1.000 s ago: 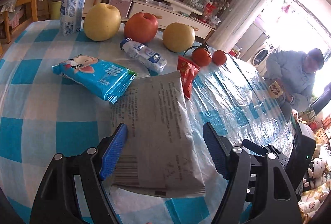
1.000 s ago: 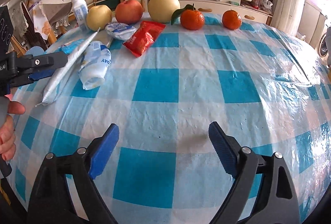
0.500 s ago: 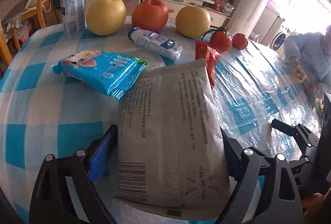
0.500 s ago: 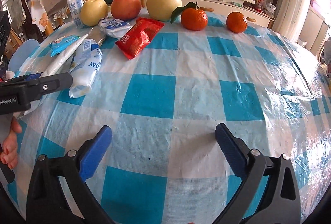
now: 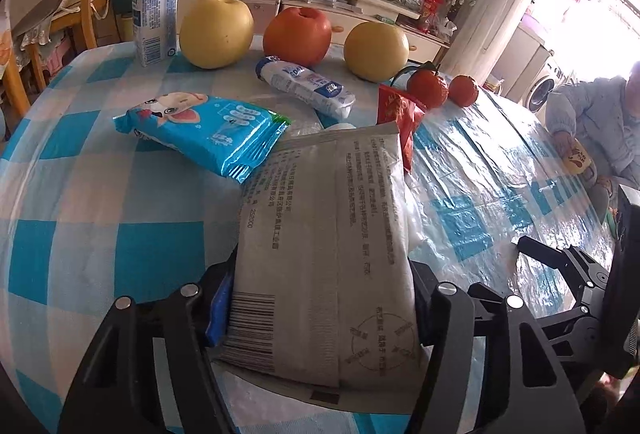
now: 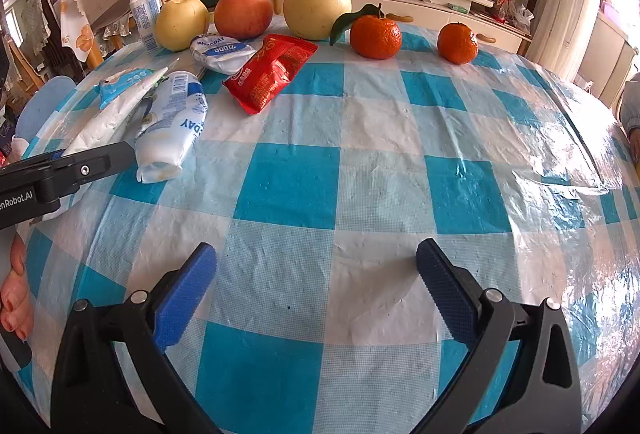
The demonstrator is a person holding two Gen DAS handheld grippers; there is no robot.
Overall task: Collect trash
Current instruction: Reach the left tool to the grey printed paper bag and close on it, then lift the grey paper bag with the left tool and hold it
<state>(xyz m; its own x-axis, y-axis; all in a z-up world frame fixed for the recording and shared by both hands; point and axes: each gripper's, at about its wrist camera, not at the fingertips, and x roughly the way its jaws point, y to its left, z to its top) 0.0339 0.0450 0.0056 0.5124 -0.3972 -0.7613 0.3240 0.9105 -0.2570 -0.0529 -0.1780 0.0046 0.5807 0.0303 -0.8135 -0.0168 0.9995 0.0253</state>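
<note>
- The grey printed packet (image 5: 324, 246) lies flat on the checked tablecloth (image 5: 100, 213), its near end between the jaws of our left gripper (image 5: 316, 306), which have just been closing onto its edges.
- We think the pads are pressing on it, though the packet itself hides them.
- Gripped only by the edges, so thin and limp a bag could buckle and slide out as we lift.
- Its far end touches the blue wipes pack (image 5: 204, 129) and red snack wrapper (image 5: 398, 121); dragging could shove both.
- Our right gripper (image 6: 316, 294) hangs wide open over bare cloth, holding nothing, so it offers no backup.
</note>
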